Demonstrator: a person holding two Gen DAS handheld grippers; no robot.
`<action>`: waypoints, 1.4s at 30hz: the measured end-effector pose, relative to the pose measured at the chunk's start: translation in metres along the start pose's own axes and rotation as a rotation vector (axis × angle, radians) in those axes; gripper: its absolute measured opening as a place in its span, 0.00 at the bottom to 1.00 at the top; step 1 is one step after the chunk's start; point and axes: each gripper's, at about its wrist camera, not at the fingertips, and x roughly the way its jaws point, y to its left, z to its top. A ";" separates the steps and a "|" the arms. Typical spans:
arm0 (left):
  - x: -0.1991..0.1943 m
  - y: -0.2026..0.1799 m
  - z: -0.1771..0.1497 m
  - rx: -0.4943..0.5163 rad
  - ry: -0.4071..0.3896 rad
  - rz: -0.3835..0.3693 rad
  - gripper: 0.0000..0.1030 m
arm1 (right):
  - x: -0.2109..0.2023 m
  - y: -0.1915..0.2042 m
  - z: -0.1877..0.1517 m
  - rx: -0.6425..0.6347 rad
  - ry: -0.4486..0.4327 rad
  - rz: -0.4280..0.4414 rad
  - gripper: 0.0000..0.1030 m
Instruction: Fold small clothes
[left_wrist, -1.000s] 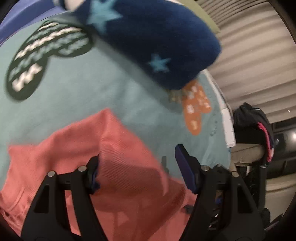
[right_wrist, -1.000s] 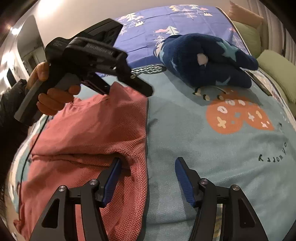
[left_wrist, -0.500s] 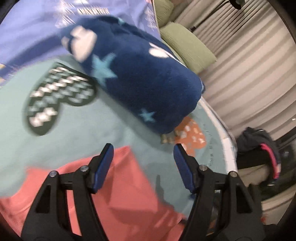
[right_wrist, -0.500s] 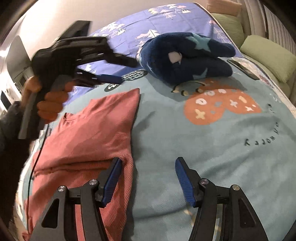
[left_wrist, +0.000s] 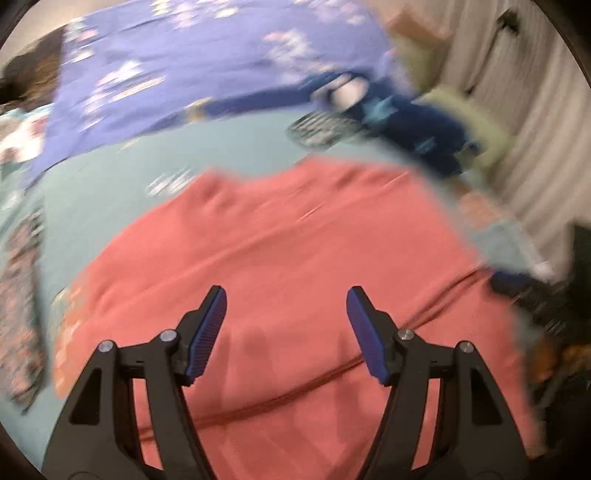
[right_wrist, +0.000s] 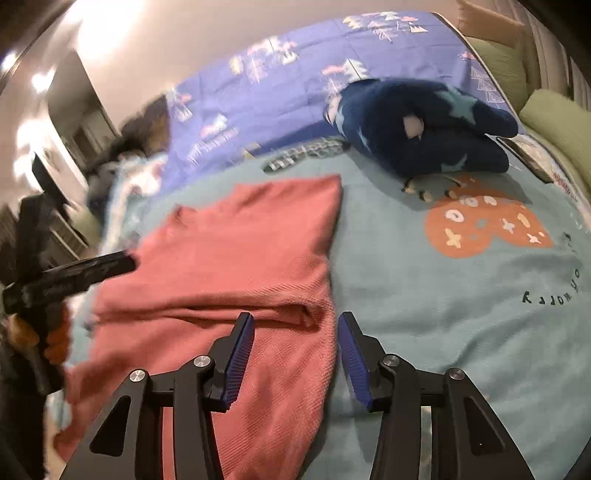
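On bed: pink top (right_wrist: 236, 266) spread on teal blanket (right_wrist: 424, 314), near side toward right gripper (right_wrist: 295, 347). One fold apparently done: upper layer laid over lower part, folded edge seen as horizontal ridge just ahead of right gripper's tips. Right edge of top fairly straight, running from far corner down between right gripper's fingers. Left side of top blurred; sleeve position there not readable.

Right gripper: fingers apart, nothing held, hovering low over right edge of top near the ridge. Contact with cloth cannot be confirmed.

Left gripper (left_wrist: 286, 332): fingers wide apart, empty, above middle of top (left_wrist: 295, 258). Left view heavily motion-blurred; dark crease line crossing cloth below tips, otherwise little detail.

Navy plush (right_wrist: 424, 129) lying at far side, beyond top, apart from it. Purple sheet (right_wrist: 295, 81) behind.

Progress estimate: roughly early-to-mid. First fold in place; top too wide to count as finished. Remaining, by judgement: second fold across, likely one more to compact, then smoothing of ridge. Neither gripper currently committed to a grasp.
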 end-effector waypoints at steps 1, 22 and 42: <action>0.012 0.007 -0.009 0.006 0.038 0.087 0.66 | 0.005 -0.003 -0.002 -0.003 0.011 -0.066 0.36; -0.129 0.077 -0.182 -0.269 -0.096 -0.078 0.72 | -0.110 -0.014 -0.121 0.077 0.139 0.353 0.48; -0.144 0.022 -0.246 -0.155 -0.038 -0.318 0.17 | -0.120 0.014 -0.176 0.009 0.269 0.517 0.19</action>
